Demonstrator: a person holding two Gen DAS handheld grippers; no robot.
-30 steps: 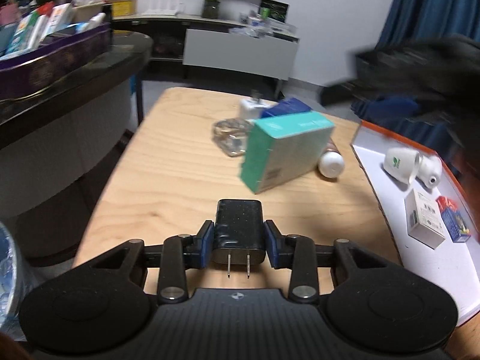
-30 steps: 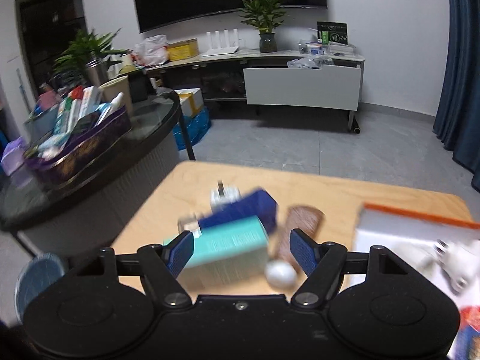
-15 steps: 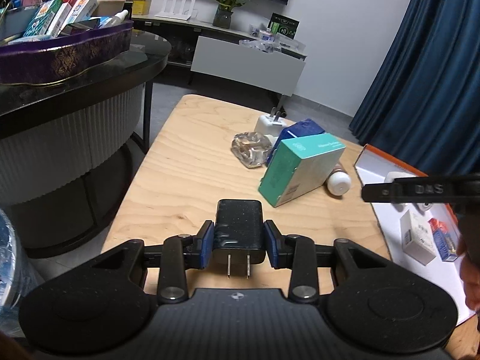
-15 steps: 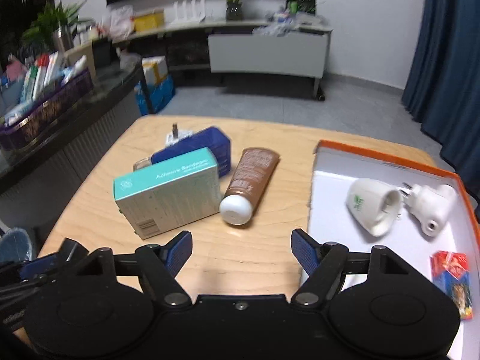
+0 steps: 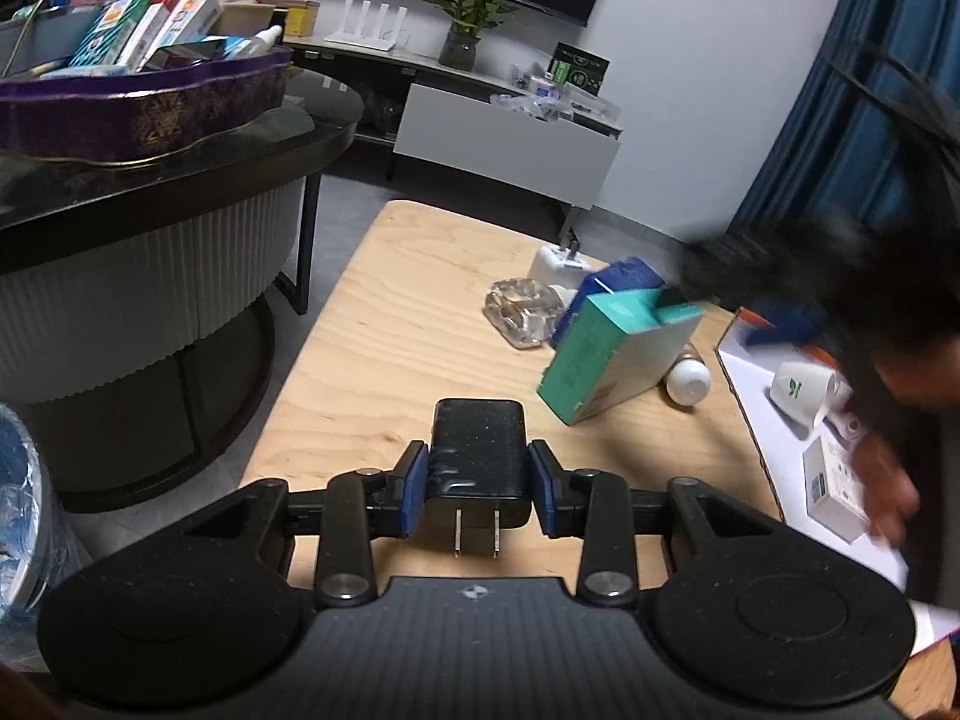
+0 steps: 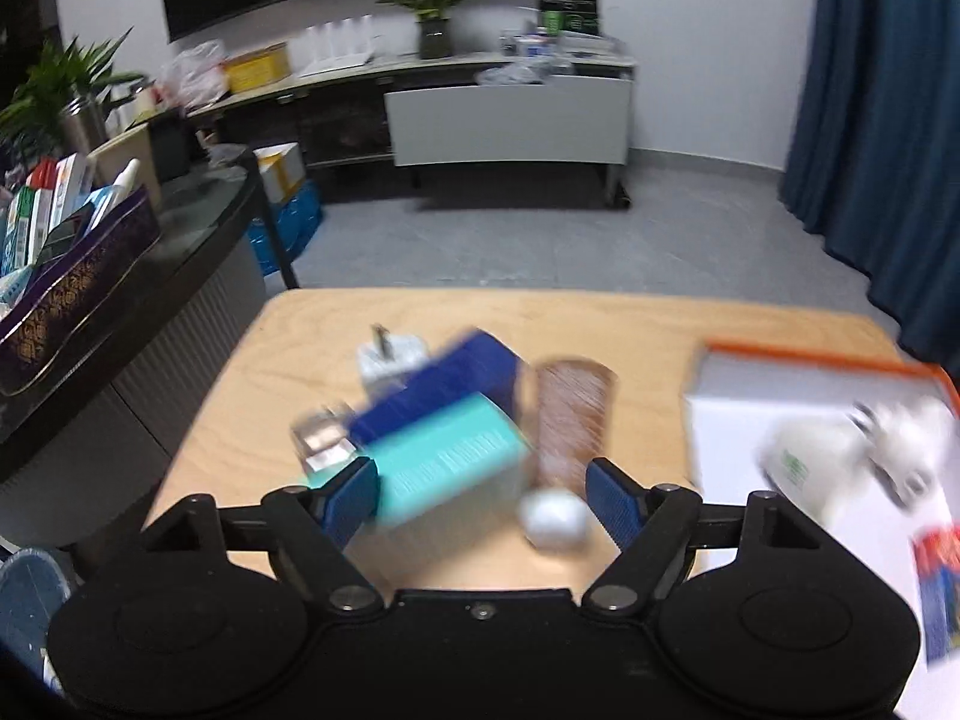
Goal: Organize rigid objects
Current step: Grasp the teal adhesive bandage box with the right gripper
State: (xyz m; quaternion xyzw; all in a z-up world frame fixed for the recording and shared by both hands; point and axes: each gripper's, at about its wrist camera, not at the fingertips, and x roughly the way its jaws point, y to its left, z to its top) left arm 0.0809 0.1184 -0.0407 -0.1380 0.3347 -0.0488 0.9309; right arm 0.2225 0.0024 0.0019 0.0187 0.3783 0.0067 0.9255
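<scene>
Two grippers are in view above the wooden table (image 5: 390, 324). The left gripper (image 5: 478, 489) is clenched on a black charger (image 5: 479, 450), prongs pointing back toward the camera, held over the table's near edge. The right gripper (image 6: 483, 495) has its jaws spread wide with nothing between them; its view is motion-blurred.

Relative to the teal box (image 5: 612, 354): bare tabletop extends to its left and toward the near edge. Directly behind it lies a dark blue box (image 5: 618, 276); a clear glass bottle (image 5: 522, 312) is just beside its far-left corner, and a white plug adapter (image 5: 558, 261) stands beyond that. A brown tube with a white cap (image 6: 567, 426) lies along the box's right side. Farther right, a white tray with an orange rim (image 6: 810, 360) holds a white cup-shaped item (image 5: 801, 387), a small white box (image 5: 834, 486) and a red-blue packet (image 6: 939, 588). Left of the table stands a round dark counter (image 5: 180, 180) carrying a purple basket (image 5: 138, 102).
</scene>
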